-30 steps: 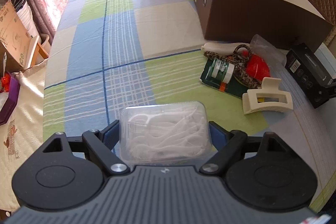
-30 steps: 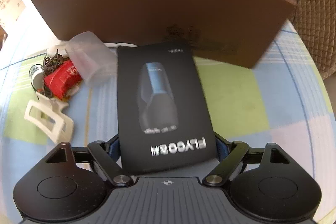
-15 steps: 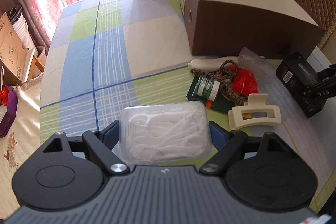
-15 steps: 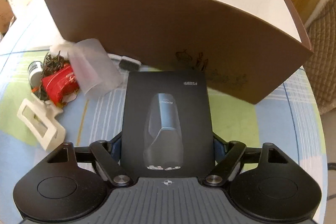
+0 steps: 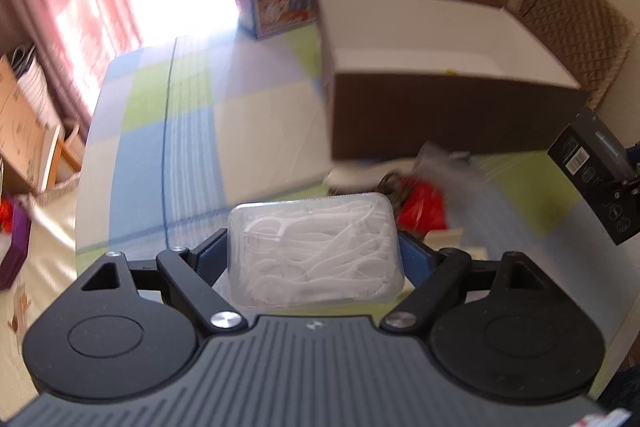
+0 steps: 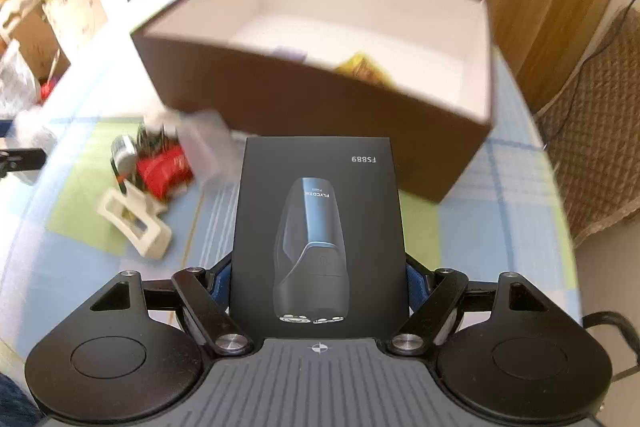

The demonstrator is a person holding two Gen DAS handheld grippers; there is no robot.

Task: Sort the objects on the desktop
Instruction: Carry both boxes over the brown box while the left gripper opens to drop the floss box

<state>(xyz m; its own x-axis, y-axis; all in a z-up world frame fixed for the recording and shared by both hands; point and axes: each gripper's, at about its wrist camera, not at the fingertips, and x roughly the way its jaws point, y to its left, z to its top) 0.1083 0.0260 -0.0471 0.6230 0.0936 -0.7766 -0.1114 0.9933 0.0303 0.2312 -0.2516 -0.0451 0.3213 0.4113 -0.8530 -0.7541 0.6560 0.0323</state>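
on the checked table (image 6: 500, 211), far side, sits a big brown box (image 6: 320, 107), open top, white inside, w/ a yellow packet (image 6: 362, 69) + sth blurred at its bottom. near it, held up off the table, black shaver box (image 6: 320, 239) marked fs889, right gripper (image 6: 318, 277) fingers clamped on both its sides. left gripper (image 5: 314, 255) fingers clamped on a clear floss pick case (image 5: 314, 251), also lifted. left of the shaver box, on the table: cream hair clip (image 6: 136, 223), red pouch (image 6: 162, 173), clear plastic cup (image 6: 208, 143) lying on its side, all blurred.
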